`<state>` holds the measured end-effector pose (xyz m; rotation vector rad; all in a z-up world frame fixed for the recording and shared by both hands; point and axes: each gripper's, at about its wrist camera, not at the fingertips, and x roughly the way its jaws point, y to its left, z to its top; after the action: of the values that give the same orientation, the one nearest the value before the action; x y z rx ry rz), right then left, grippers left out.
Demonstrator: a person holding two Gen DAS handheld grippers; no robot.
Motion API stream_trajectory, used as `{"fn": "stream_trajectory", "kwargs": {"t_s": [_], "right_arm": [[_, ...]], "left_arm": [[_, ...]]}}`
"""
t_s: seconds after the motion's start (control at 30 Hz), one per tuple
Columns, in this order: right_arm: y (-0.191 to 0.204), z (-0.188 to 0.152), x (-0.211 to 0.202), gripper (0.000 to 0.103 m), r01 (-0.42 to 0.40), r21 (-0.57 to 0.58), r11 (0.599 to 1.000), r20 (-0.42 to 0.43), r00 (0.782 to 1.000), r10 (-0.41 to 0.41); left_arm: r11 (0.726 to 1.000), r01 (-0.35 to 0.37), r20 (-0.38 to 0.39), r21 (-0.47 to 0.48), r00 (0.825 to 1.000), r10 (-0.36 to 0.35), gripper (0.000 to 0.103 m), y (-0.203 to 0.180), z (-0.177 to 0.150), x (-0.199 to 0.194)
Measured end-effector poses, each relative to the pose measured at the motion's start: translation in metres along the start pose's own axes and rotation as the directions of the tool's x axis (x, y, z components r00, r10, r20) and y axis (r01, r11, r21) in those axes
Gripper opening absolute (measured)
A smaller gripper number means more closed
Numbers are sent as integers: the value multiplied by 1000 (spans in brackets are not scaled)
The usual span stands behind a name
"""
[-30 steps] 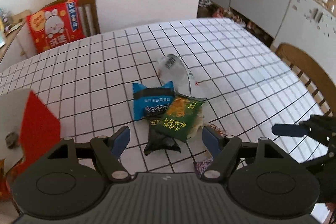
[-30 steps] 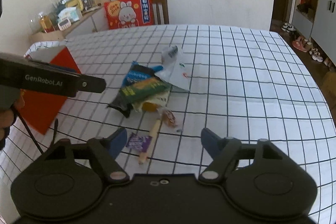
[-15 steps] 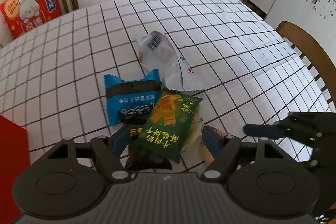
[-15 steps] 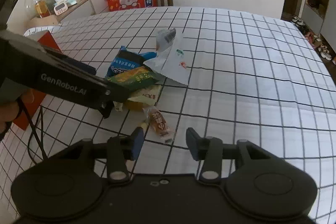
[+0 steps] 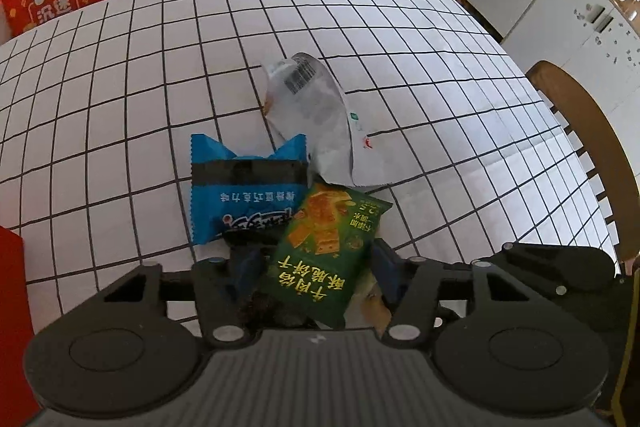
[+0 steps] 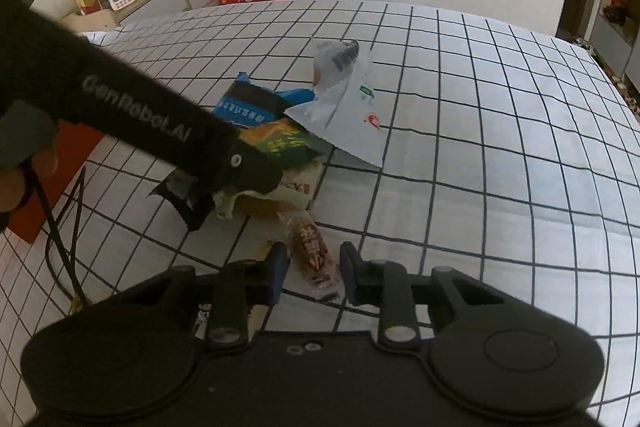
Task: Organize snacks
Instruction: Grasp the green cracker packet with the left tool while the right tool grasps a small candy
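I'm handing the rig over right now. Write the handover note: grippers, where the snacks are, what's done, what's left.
Left gripper: jaws closing around the green packet atop the pile; pads not clearly pressing yet.
Right gripper: jaws closing around the small clear-wrapped snack lying apart at the pile's near edge; not gripped yet.
Blue packet and white pouch lie in the same pile on the checked tablecloth.
Done: nothing visibly sorted.
Left: finish both grasps, then sort everything.

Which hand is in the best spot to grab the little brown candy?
Right. The right gripper already has the brown candy between its closing jaws. The left gripper is busy around the green packet.
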<state>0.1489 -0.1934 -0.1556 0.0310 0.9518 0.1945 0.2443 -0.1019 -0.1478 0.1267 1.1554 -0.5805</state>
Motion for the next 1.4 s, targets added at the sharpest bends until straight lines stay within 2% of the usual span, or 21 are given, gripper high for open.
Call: {"fn": "stream_trajectory", "kwargs": {"t_s": [0.1, 0.2, 0.53, 0.63, 1.07, 1.4], "right_arm": [[3, 0, 0, 21, 9, -17, 1000, 4, 1000, -9], [5, -1, -1, 16, 19, -18, 1000, 9, 1000, -19], [3, -6, -23, 14, 12, 53, 999, 32, 999, -14], [3, -9, -34, 10, 4, 66, 998, 39, 999, -7], [15, -18, -84, 10, -11, 93, 996, 97, 995, 2], [54, 0, -123, 10, -74, 46, 996, 181, 981, 65]], "left_arm": [[1000, -8, 6, 0, 1000, 8, 50, 0, -2, -3], [1000, -22, 22, -1, 1000, 23, 47, -2, -5, -7], [997, -60, 63, -51, 996, 63, 44, -1, -20, -26], [996, -63, 70, -67, 995, 67, 44, 1, -26, -35], [991, -81, 127, -111, 987, 95, 44, 0, -64, -91], [976, -132, 172, -173, 972, 162, 44, 10, -89, -144]]}}
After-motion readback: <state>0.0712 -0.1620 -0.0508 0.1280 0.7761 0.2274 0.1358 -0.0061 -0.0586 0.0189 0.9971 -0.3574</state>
